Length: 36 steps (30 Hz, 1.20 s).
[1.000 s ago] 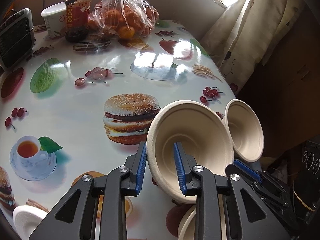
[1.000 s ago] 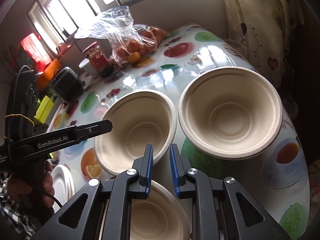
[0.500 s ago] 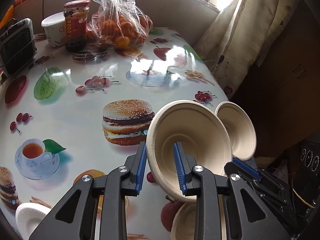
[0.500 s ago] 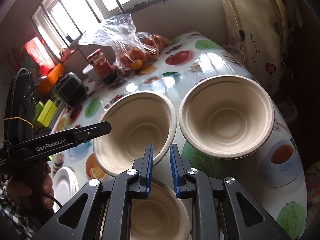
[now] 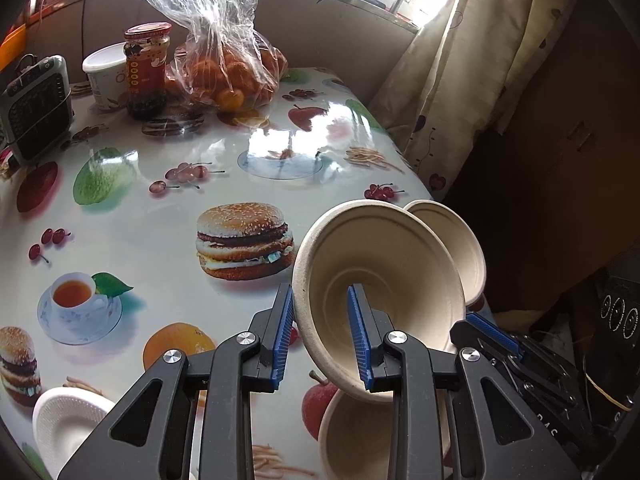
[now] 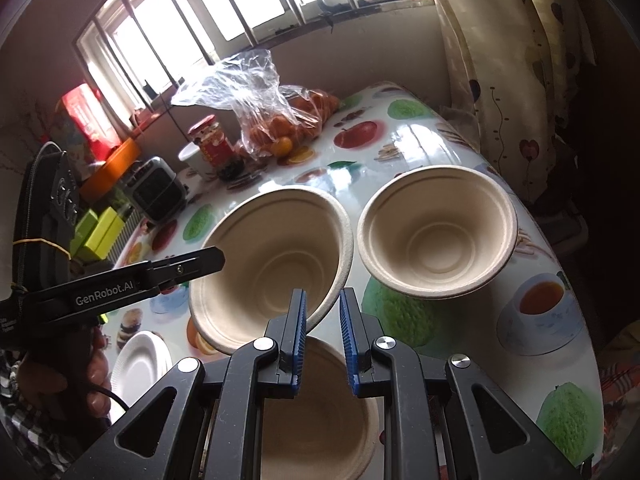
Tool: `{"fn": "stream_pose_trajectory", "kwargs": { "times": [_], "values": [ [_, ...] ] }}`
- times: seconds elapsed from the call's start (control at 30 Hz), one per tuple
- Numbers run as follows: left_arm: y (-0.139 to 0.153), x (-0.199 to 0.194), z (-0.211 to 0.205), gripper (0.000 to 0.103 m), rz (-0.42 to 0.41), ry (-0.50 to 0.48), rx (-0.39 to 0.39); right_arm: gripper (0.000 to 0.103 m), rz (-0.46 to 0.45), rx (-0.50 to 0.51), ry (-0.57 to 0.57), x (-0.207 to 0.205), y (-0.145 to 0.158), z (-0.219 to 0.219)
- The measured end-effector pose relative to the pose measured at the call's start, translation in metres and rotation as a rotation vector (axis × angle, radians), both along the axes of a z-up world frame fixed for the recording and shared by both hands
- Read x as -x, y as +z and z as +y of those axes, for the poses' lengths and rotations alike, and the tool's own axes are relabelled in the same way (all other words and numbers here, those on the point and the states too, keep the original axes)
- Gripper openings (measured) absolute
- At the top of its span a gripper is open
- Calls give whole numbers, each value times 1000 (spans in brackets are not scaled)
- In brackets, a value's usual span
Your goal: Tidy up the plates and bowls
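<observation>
Both raised bowls drifted apart as I held one by its rim in the left gripper [image 5: 322,338]; the right gripper's [image 6: 323,342] grasp was unclear. Stacking remained undone.

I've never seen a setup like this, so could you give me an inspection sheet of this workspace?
Surface: glossy food-print tablecloth.
Job's things: beige pulp bowl tilted in the left gripper; second beige bowl near the table edge; third beige bowl below the grippers; white round plate.
Clutter: clear bag of oranges, red-lidded jar, white tub, grey appliance.
Grippers: left gripper clamps the tilted bowl's rim; right gripper jaws narrowly apart, grip unclear.
Cables: black cord under the left gripper's handle.
Surroundings: barred window, patterned curtain.
</observation>
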State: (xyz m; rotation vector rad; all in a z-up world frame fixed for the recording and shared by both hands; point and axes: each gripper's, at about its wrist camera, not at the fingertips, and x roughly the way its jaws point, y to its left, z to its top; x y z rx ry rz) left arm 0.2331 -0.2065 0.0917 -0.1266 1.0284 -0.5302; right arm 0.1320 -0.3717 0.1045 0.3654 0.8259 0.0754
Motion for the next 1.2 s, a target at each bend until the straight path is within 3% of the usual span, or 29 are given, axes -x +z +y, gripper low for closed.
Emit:
{"fn": "stream_pose_trajectory", "kwargs": {
  "times": [0.67,1.2],
  "values": [
    [11,48,2,29,-24,-36,22,17,-53,7,-22,50,16,0],
    [-5,76,7,29,4,-58,22,17,-38,7,-45,77,4,4]
  ]
}}
